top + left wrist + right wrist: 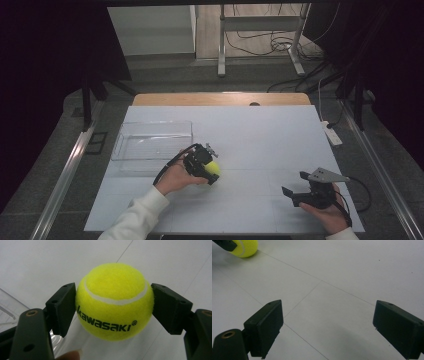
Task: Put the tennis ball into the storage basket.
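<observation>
White table (260, 145): left claw (113, 307) clamps tennis ball (114, 301), palm sideways.

Overhead forward-down; gripper views close — table-level.

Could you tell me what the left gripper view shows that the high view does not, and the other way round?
Left gripper view alone: the black "kawasaki" lettering and white seam on the tennis ball, with both pads pressed against its sides. High view alone: the whole clear plastic bin, the right gripper open at the table's right, and the white table edge to edge. Shared: the ball clamped in the left gripper and a corner of the bin.
</observation>
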`<state>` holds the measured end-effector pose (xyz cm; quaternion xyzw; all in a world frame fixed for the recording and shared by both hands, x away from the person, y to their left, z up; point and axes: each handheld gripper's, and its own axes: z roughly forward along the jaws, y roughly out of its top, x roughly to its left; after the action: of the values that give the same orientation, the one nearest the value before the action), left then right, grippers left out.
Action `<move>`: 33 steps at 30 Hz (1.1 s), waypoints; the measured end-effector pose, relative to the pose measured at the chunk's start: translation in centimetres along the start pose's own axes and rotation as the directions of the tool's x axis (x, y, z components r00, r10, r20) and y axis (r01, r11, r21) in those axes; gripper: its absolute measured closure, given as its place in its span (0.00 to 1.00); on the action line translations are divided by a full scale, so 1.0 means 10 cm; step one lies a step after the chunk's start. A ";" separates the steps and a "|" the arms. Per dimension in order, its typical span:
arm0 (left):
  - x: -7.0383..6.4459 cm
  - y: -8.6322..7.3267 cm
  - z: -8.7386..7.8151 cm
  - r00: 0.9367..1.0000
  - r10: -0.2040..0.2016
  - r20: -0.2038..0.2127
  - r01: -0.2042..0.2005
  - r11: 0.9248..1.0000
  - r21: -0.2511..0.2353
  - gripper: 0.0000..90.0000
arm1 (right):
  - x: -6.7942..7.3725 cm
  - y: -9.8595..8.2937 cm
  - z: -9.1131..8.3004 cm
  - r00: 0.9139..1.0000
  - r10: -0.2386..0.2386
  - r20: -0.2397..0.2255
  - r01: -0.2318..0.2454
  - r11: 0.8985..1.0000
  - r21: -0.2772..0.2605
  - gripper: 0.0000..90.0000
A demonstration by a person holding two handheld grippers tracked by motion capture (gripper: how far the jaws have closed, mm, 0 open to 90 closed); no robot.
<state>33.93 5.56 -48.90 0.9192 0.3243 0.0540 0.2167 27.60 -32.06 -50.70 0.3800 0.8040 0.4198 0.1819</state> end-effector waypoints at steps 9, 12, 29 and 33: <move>0.00 -0.01 -0.01 1.000 0.002 -0.004 -0.002 1.000 0.011 0.28 | 0.00 0.00 0.00 1.000 0.001 0.000 -0.001 1.000 0.000 0.11; -0.01 -0.01 -0.02 1.000 0.006 -0.010 -0.006 1.000 0.010 0.29 | 0.00 0.00 -0.01 1.000 0.000 0.001 0.000 1.000 0.000 0.11; 0.02 -0.01 -0.18 1.000 0.011 0.011 -0.010 0.999 -0.045 0.29 | 0.00 0.00 -0.02 1.000 -0.002 0.003 0.002 1.000 -0.004 0.11; 0.02 -0.01 -0.22 1.000 0.011 0.016 -0.010 0.998 -0.060 0.29 | 0.00 0.00 -0.02 1.000 -0.001 0.003 0.001 1.000 -0.005 0.11</move>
<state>33.52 6.56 -46.95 0.9144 0.3161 0.0574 0.2463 27.48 -32.12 -50.58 0.3797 0.8028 0.4211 0.1843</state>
